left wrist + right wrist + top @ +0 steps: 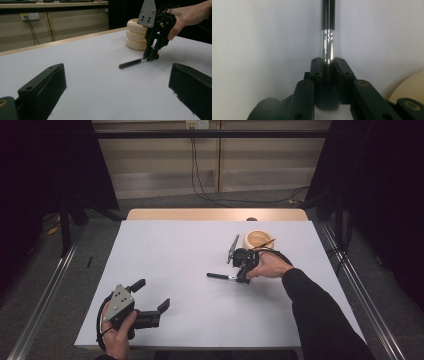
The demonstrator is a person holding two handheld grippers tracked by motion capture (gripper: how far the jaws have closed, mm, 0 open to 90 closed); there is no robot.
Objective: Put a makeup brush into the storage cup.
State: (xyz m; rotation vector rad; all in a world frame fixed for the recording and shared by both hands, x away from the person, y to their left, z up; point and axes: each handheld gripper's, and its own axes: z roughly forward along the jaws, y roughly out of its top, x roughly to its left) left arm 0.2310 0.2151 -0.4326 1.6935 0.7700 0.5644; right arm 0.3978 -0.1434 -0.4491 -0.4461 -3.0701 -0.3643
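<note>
A make-up brush [219, 276] with a black handle, a silver ferrule and dark bristles lies on the white table [170, 245]. My right gripper [243, 279] points down at its head end and is shut on the brush. In the right gripper view the jaws clamp the brush [328, 30] where the ferrule meets the bristles, at my right gripper [328, 61]. The left gripper view shows the brush [131, 63] held low by my right gripper [152, 56]. My left gripper [151, 294] rests at the front left, open and holding nothing, its jaws [117, 72] spread wide.
A cream ribbed round holder [257, 239] stands just behind the right hand, with a thin stick leaning in it; it also appears as the holder [135, 35] and holder [409, 87]. A wooden strip [215, 214] edges the table's far side.
</note>
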